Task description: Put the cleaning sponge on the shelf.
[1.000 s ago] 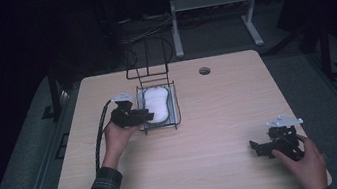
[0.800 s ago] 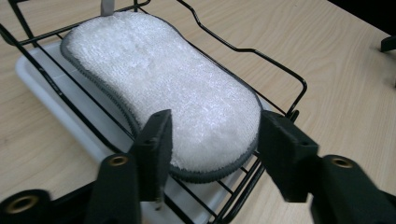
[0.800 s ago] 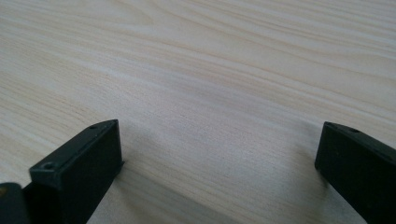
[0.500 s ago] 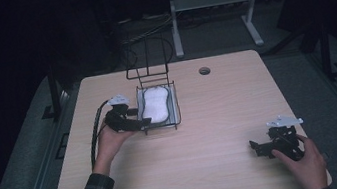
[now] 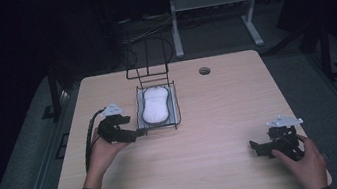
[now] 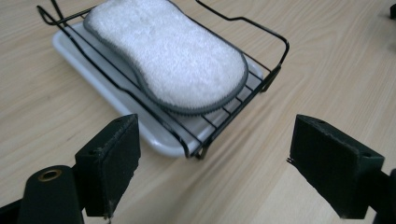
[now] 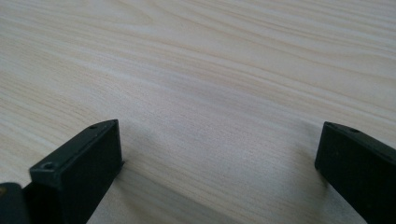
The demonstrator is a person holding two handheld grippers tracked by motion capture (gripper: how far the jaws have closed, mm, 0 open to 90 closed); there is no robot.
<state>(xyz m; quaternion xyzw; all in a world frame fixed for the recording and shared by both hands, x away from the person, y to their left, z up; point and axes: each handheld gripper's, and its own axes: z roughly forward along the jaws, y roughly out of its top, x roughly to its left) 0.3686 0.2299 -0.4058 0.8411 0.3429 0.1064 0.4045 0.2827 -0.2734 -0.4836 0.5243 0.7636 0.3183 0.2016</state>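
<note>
While its 2 jaws have just been opening, spread with nothing between them, the left claw [image 5: 134, 134] sits just beside the black wire rack [image 6: 261, 84] holding a white oblong sponge [image 6: 173, 51]. Bare pale wooden surface [image 5: 220, 117] lies between it and the spread, empty right claw [image 5: 255, 147] near the front edge.

You see the table [image 5: 201, 160] lit evenly from above in the high view, while the room around it falls to near black and its far edge fades into gloom. That view is soft and a little grainy. In the left gripper view the sponge [image 6: 168, 51] is bright and sharp, the wood below it streaked with motion blur. In the right gripper view your near jaws are blurred, casting soft shadows on pale wood.
</note>
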